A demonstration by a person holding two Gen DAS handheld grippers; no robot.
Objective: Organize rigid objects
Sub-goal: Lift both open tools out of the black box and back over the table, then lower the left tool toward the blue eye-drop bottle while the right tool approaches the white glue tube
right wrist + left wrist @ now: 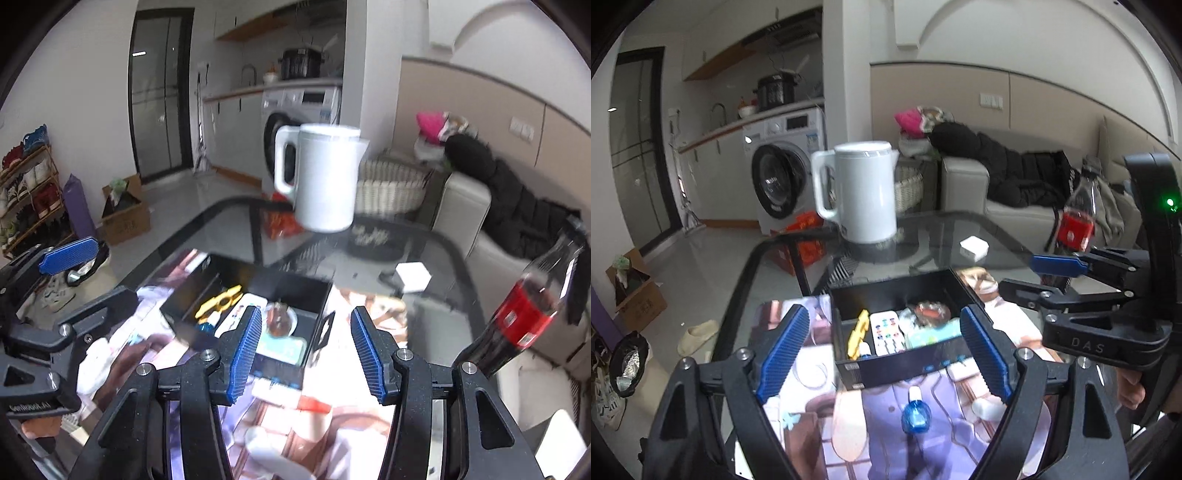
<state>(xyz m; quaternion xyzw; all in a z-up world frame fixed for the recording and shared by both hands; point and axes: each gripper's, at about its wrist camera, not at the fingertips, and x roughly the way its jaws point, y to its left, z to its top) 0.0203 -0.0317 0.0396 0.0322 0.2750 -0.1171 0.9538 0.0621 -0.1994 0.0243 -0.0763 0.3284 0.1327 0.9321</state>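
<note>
A black divided box (846, 317) (295, 286) stands on a printed mat (945, 406) on the glass table. It holds a yellow tool (860, 330) (218, 301), a white remote (884, 330), a snack packet (929, 310) (280, 321) and a teal packet (286, 349). A small blue bottle (915, 413) lies on the mat in front of the box. My left gripper (882, 354) hovers open over the box's near side, holding nothing. My right gripper (306, 354) (1045, 280) is to the right of the box, open and holding nothing.
A white kettle (860, 192) (321, 181) stands at the table's far side. A cola bottle (1075, 218) (524, 314) is on the right, with a small white box (973, 247) (412, 277) between them. The table's black rim (738, 280) runs along the left.
</note>
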